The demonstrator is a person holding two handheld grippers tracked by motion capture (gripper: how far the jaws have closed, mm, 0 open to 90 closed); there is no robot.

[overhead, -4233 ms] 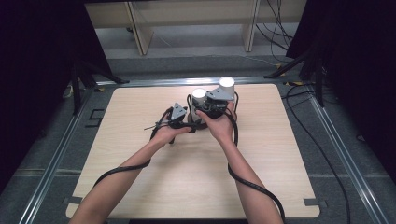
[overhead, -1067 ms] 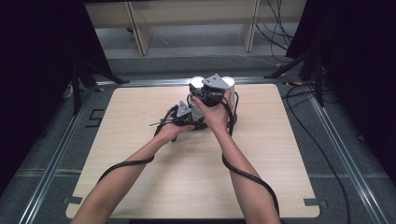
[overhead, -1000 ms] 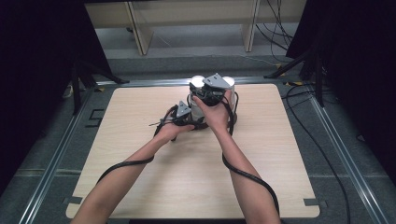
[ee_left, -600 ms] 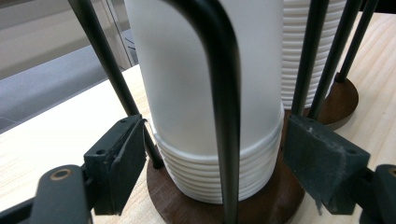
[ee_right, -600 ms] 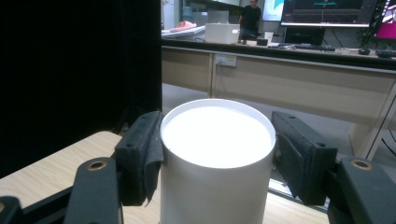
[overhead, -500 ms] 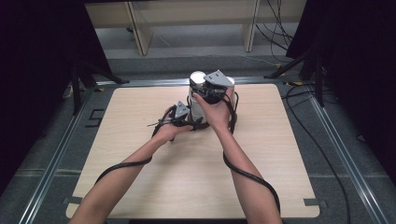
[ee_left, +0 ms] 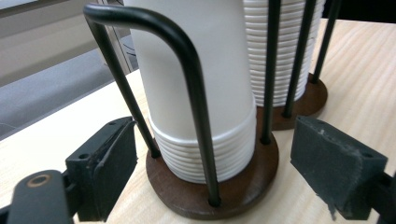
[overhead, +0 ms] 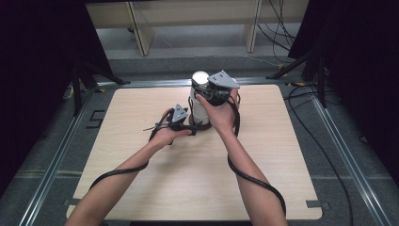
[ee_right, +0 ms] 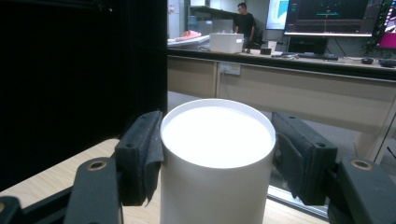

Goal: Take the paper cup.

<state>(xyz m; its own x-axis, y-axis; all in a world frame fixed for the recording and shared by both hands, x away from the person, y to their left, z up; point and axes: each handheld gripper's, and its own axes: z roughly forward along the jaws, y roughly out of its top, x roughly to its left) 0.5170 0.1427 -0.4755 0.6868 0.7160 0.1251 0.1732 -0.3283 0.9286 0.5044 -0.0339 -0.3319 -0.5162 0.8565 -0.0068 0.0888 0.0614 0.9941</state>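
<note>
Two stacks of white paper cups stand in black wire racks on round wooden bases, the near stack [ee_left: 201,93] in front of the far stack [ee_left: 280,46]. My left gripper [ee_left: 219,179] [overhead: 187,125] sits low on the table. Its jaws have just been opening and stand apart on either side of the near base [ee_left: 187,196], neither pad pressing on it. My right gripper [ee_right: 217,158] [overhead: 205,95] is higher up, shut on the white cup [ee_right: 217,186] [overhead: 200,79] near its rim, with a pad on each side.
The light wooden table [overhead: 141,188] lies bare around the racks. Black cables [overhead: 254,179] trail from both grippers back along the forearms. Beyond the table's far edge are a grey floor, wooden furniture legs [overhead: 141,28] and loose cables.
The right hand has shifted a little to the left with the cup, and its grey plate now covers the second white top. The left hand stays at the rack's foot.
</note>
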